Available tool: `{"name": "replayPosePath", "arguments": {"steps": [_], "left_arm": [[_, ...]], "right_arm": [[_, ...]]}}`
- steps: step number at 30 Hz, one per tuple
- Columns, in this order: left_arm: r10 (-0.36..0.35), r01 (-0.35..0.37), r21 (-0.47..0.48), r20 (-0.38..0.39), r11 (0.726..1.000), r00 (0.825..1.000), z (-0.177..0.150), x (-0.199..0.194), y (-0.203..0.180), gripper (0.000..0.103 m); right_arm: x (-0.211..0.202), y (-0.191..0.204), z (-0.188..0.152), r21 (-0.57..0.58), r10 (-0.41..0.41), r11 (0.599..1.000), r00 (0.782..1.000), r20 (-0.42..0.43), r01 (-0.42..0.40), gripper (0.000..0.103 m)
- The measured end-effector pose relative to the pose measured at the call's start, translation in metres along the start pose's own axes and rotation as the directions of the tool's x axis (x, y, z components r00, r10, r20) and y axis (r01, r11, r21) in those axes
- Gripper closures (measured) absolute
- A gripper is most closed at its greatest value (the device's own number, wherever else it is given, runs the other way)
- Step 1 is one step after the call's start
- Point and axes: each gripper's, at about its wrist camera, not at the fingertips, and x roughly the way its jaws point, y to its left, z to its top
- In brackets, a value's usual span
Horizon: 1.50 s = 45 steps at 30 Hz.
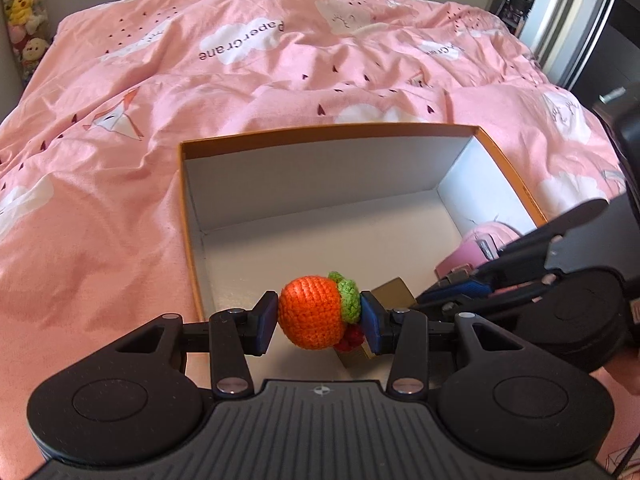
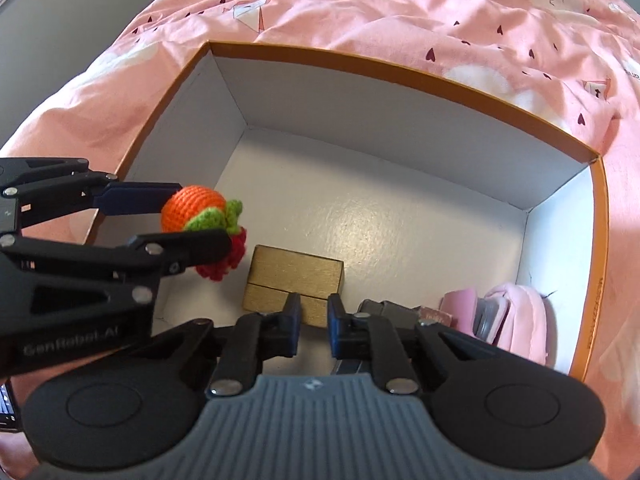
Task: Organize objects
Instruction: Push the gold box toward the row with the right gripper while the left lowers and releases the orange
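The left tool [image 1: 318, 312] is clamped on one crocheted orange fruit [image 1: 310, 312], a round ball of ribbed yarn with a ruffled green leaf collar and a knobbly red crocheted piece [image 2: 224, 260] hanging under it. In the left wrist view the fruit sits at lower centre of the frame, pressed between two flat blue pads [image 1: 266, 322], above the near left part of the box. In the right wrist view the same fruit appears at middle left, held over the box floor.

The right tool [image 2: 314, 328] has its two fingers drawn close together, with a narrow gap and nothing between them; it sits at lower centre of its own view, pointing down into the box.

One rectangular cardboard box [image 2: 400, 76], orange on the rim and outside, smooth matte white inside, lies open on a bed covered by a wrinkled pink duvet [image 1: 120, 160] printed with white clouds, small dark hearts and paper cranes. Inside the box sits one gold-coloured block [image 2: 296, 276] with a brushed sheen and a seam across its side, near the bottom centre of the right wrist view. At the lower right corner of the box lies a soft pink item [image 2: 520, 320] beside some grey and pink pieces too hidden to name.
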Motion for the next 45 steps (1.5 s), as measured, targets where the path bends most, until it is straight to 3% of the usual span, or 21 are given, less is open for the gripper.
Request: {"name": "replayPosePath", "arguments": {"steps": [7, 16, 29, 33, 38, 41, 45], "left_arm": [[-0.003, 0.006, 0.050, -0.060, 0.999, 0.998, -0.001, 0.013, -0.006, 0.053], [0.006, 0.007, 0.124, -0.104, 0.992, 0.995, -0.006, 0.017, -0.015, 0.053], [-0.017, 0.040, 0.115, -0.195, 0.993, 0.981, -0.011, 0.019, -0.018, 0.053], [-0.018, 0.039, 0.104, -0.195, 0.994, 0.981, -0.009, 0.019, -0.016, 0.053], [-0.041, 0.061, 0.088, -0.213, 0.994, 0.976, -0.007, 0.023, -0.015, 0.053], [-0.063, 0.081, 0.070, -0.231, 0.994, 0.971, -0.009, 0.026, -0.013, 0.052], [-0.030, 0.057, 0.103, -0.244, 0.993, 0.969, -0.016, 0.032, -0.020, 0.053]], "right_arm": [[0.014, 0.006, 0.010, -0.139, -0.007, 0.990, 0.999, -0.048, 0.001, 0.090], [0.021, 0.016, 0.009, -0.209, -0.019, 0.978, 0.992, -0.126, -0.007, 0.090], [0.023, 0.015, 0.006, -0.190, 0.019, 0.980, 0.972, -0.234, -0.065, 0.090], [0.006, 0.015, 0.013, -0.227, -0.009, 0.974, 0.987, -0.159, -0.028, 0.089], [-0.007, -0.001, 0.035, -0.143, 0.000, 0.990, 0.999, -0.048, -0.007, 0.088], [0.005, -0.002, 0.042, -0.121, 0.030, 0.992, 0.998, -0.054, -0.036, 0.086], [0.022, 0.006, 0.041, -0.128, 0.008, 0.992, 0.995, -0.094, -0.020, 0.087]]}}
